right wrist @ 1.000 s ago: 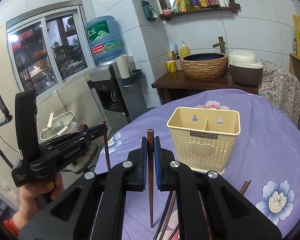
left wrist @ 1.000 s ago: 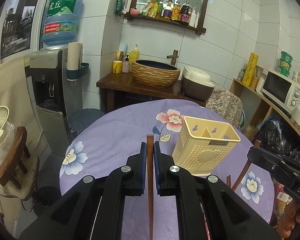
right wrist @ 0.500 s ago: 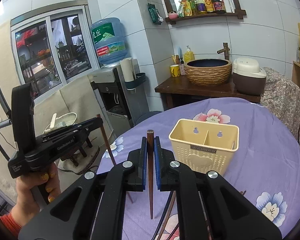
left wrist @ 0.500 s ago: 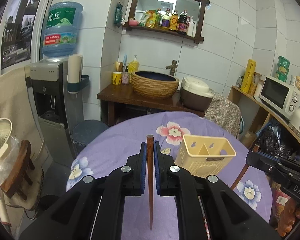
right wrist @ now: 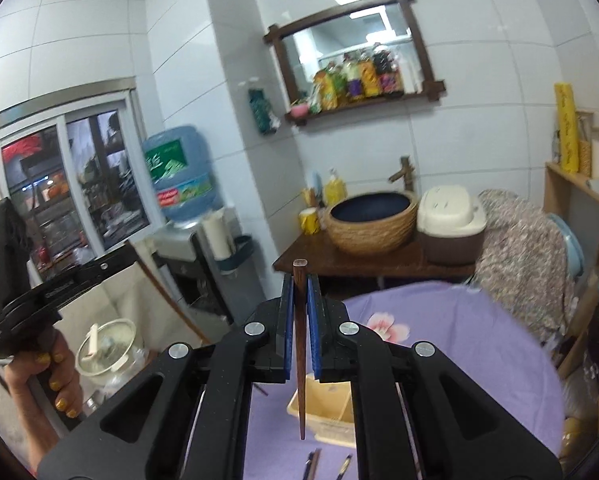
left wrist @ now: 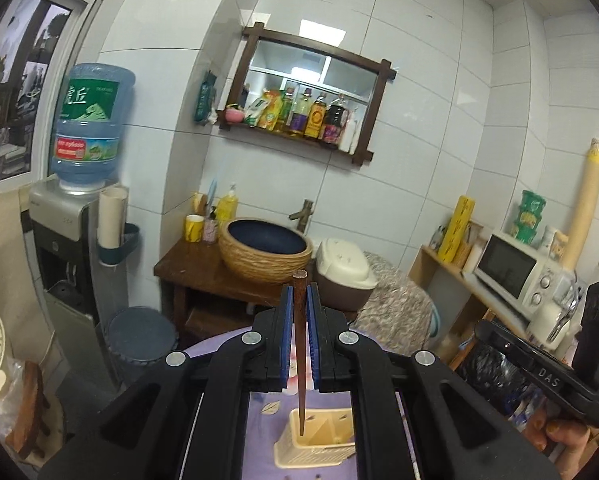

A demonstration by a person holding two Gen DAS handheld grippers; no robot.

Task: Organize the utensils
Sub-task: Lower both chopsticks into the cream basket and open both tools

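Observation:
My left gripper is shut on a dark wooden chopstick that hangs upright, point down, high above the cream utensil holder. In the right wrist view my right gripper is shut on a second wooden chopstick, also upright, with the cream holder below and just right of its tip. Both grippers stand well above the purple flowered tablecloth. Each gripper shows in the other's view: the right one at the right edge, the left one in a hand at the left.
A few loose utensil ends lie on the cloth near the front edge. Behind the table stand a wooden washstand with a woven basin, a rice cooker, a water dispenser and a shelf with a microwave.
Both grippers rose steeply with their chopsticks. The holder and the table sank toward the bottom of both views, and more of the tiled wall and mirror shelf came into view.

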